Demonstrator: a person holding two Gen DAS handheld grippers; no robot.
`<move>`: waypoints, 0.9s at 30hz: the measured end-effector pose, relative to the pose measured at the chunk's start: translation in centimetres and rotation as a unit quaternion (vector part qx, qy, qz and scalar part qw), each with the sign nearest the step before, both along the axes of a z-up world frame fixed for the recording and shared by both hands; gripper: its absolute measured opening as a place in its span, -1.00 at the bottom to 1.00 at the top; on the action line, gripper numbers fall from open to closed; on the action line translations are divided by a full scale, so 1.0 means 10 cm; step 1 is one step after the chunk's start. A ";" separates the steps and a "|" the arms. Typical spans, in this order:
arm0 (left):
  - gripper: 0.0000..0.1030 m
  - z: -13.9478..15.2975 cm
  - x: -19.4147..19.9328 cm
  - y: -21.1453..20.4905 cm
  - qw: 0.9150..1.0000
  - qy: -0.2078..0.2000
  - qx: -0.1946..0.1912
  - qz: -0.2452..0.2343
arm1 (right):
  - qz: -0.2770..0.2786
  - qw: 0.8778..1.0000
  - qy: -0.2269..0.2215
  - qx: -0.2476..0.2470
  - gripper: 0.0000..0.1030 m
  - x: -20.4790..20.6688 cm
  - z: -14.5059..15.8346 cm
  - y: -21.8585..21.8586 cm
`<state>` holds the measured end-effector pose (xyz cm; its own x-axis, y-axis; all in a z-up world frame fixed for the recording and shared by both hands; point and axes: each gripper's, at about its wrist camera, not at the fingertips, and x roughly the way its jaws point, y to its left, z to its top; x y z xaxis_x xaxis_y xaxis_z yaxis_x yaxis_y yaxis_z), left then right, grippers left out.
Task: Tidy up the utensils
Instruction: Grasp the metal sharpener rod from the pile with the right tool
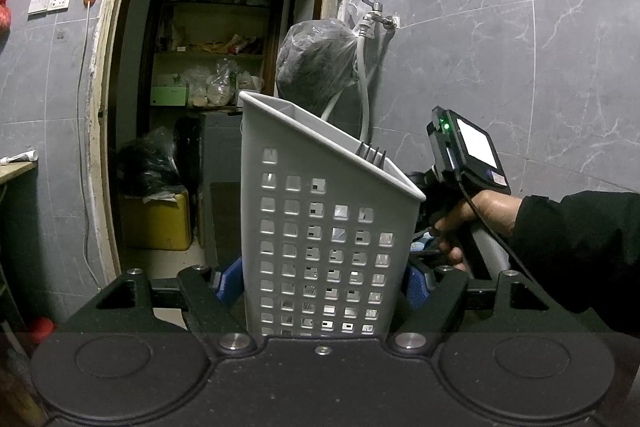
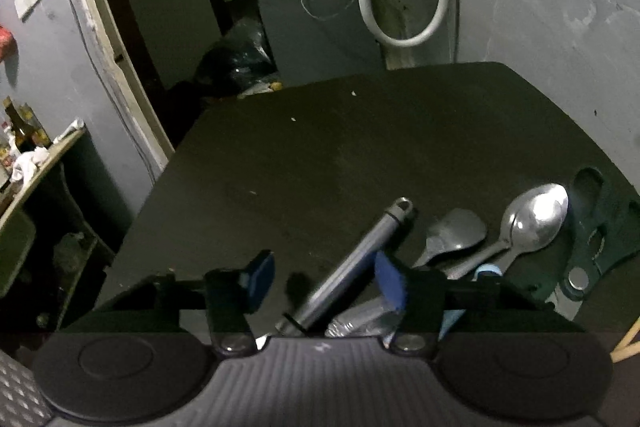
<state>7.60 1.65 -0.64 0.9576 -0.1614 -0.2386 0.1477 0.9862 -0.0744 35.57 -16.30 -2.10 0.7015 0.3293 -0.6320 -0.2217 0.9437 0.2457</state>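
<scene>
In the left wrist view, the left gripper [image 1: 320,283] clamps a grey perforated utensil holder [image 1: 320,227] at frame centre, a blue pad [image 1: 228,287] pressed on each side. Dark fork tines [image 1: 372,151] poke above its slanted rim. To the right, a hand [image 1: 472,223] in a black sleeve grips the other tool's handle.

In the right wrist view, the right gripper [image 2: 324,279] stands partly open over the dark table [image 2: 320,147], a metal handle with a hanging loop [image 2: 360,251] between the pads; whether they touch it I cannot tell. Further right lie a grey scoop [image 2: 456,231], a shiny spoon [image 2: 532,219], and dark green scissors [image 2: 600,227].
</scene>
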 end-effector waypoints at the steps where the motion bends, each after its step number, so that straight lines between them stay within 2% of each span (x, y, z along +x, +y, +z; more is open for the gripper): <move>1: 0.50 0.00 0.00 0.00 1.000 0.000 0.000 0.000 | -0.001 1.000 0.000 -0.004 0.05 -0.01 -0.02 0.00; 6: 0.50 0.00 0.00 0.00 1.000 0.000 0.000 0.000 | 0.005 1.000 -0.005 -0.016 -0.15 -0.08 -0.03 0.00; 11: 0.50 0.00 0.00 0.00 1.000 0.000 0.000 0.000 | 0.026 0.999 -0.012 -0.030 -0.21 -0.14 -0.01 0.01; 18: 0.50 0.00 0.00 0.01 1.000 0.000 0.000 -0.001 | 0.078 0.996 -0.023 -0.045 -0.46 -0.29 0.01 0.04; 27: 0.50 0.00 0.00 0.01 1.000 0.000 0.000 0.000 | 0.142 0.985 -0.016 -0.092 -0.57 -0.66 0.10 0.00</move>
<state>7.57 1.70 -0.68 0.9575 -0.1625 -0.2384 0.1486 0.9860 -0.0753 28.94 -16.28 -1.13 0.6184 0.3963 -0.6787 -0.4876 0.8707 0.0642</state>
